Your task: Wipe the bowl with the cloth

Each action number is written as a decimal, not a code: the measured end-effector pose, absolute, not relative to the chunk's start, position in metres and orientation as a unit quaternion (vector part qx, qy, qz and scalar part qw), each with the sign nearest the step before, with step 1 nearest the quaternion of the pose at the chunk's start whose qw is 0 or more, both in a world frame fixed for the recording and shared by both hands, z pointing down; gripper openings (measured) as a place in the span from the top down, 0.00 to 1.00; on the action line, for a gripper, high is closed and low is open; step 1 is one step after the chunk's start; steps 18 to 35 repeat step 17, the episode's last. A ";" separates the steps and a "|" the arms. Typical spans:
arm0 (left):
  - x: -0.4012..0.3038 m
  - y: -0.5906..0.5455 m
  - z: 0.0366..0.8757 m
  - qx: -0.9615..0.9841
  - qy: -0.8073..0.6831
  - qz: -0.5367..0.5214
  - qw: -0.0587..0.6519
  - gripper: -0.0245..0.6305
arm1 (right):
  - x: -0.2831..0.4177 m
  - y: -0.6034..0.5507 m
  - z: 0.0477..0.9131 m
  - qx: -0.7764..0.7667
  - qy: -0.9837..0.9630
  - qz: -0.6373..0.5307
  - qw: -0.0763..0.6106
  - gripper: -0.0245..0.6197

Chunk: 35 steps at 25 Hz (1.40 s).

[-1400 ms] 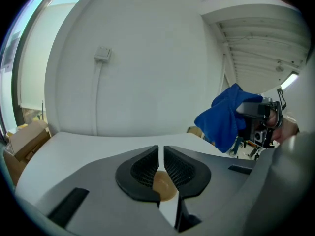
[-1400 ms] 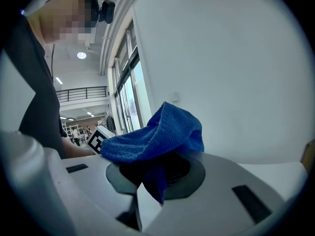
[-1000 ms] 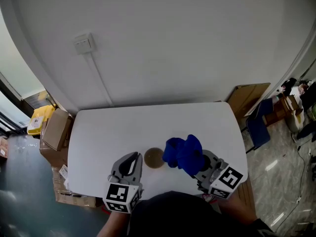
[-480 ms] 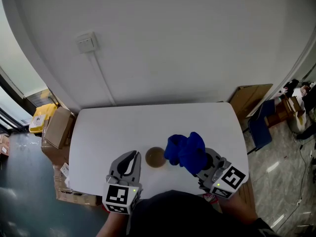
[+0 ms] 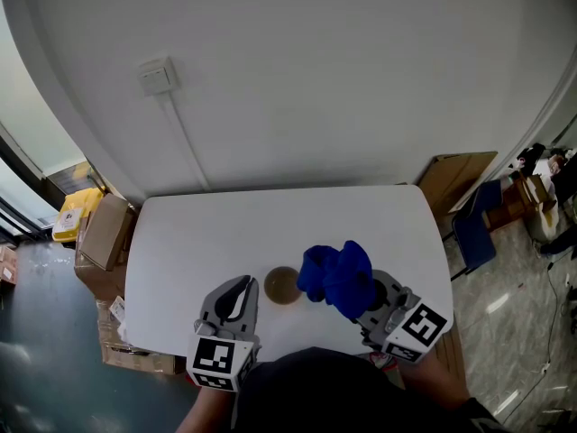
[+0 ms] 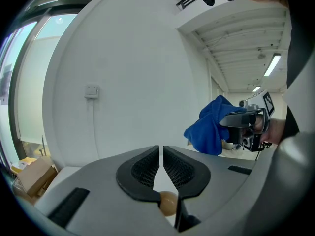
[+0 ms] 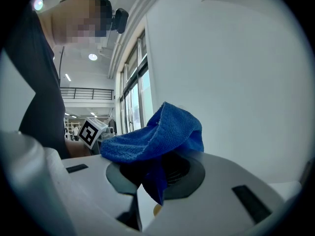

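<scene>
From the head view, the small round brown bowl [image 5: 282,286] sits upright on the white table [image 5: 189,242], near its front edge, mouth facing up; being round, it has no long axis to speak of. The left gripper [image 5: 242,283] lies just left of the bowl, its tips level with the rim and apart from it. Just right of the bowl, the crumpled blue terry cloth [image 5: 338,278] is bunched over the nose of the right gripper [image 5: 375,301]. Its longer run goes from the bowl's right rim away to the right, and its near edge seems to meet that rim. Only the head view shows bowl, cloth and both tools together. The left gripper view adds what the head view cannot: the ribbed black pads [image 6: 145,168] are drawn together to a thin slit with nothing clamped. A tan rounded patch shows low in the gap, too small to identify. The cloth hangs off to the right there. The right gripper view shows the jaws clenched on the cloth, most of it heaped on top of them. One narrow tail hangs down between them, so the pinched part runs vertically. On the white wall beyond the bowl is a switch box [image 5: 159,77].
</scene>
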<state>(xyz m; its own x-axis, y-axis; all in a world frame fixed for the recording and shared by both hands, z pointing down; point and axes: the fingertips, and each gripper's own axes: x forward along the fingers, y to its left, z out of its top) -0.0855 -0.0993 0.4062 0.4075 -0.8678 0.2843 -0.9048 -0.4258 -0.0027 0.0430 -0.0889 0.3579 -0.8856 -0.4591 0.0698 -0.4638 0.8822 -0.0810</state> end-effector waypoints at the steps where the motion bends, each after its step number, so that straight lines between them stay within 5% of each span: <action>1: -0.086 -0.099 0.407 0.835 -0.530 0.122 0.077 0.91 | 0.043 -0.089 0.358 0.239 -0.970 0.048 0.025 0.87; 35: -0.091 -0.096 0.416 0.834 -0.530 0.125 0.091 0.91 | 0.039 -0.085 0.364 0.238 -0.969 0.055 0.025 0.87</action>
